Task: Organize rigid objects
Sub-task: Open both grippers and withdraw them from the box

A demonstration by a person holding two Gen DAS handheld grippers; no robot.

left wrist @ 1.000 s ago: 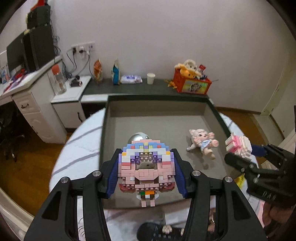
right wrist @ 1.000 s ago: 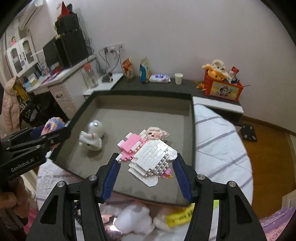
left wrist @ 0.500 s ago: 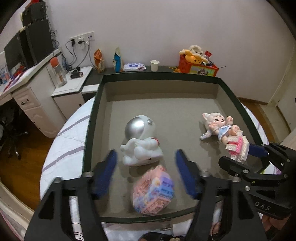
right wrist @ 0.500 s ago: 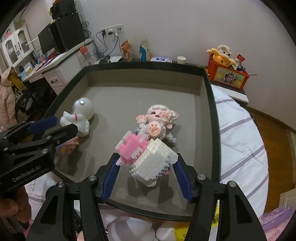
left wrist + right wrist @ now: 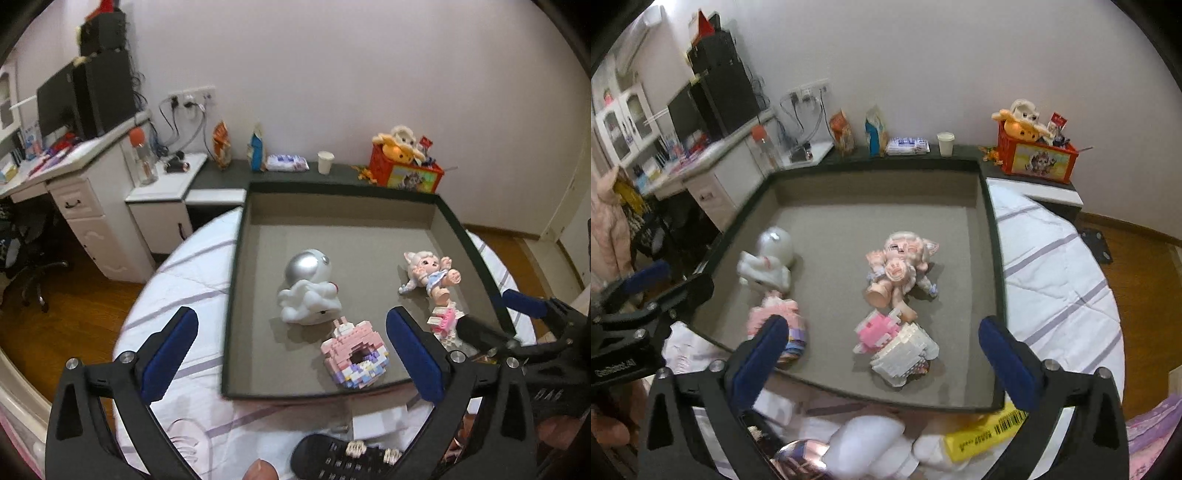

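A dark-rimmed tray [image 5: 229, 295] [image 5: 995, 280] lies on the bed. In it are a pink brick donut figure [image 5: 355, 358] [image 5: 775, 325], a white and pink brick figure [image 5: 897, 347] [image 5: 445, 321], a white and silver astronaut toy [image 5: 308, 288] [image 5: 768, 258] and a small doll [image 5: 430, 273] [image 5: 897, 266]. My left gripper [image 5: 291, 354] is open and empty, pulled back above the tray's near edge. My right gripper [image 5: 882, 354] is open and empty just behind the white brick figure.
A black remote [image 5: 347, 459] lies on the bed in front of the tray. Soft toys and a yellow packet [image 5: 986, 430] lie near the tray's front. A red toy box [image 5: 404, 171], a paper cup [image 5: 325, 162] and snack bags stand on the back shelf. A desk [image 5: 74, 177] is at left.
Both grippers opened and let go of their brick figures, which now lie in the tray. Both grippers pulled back toward the tray's near edge.
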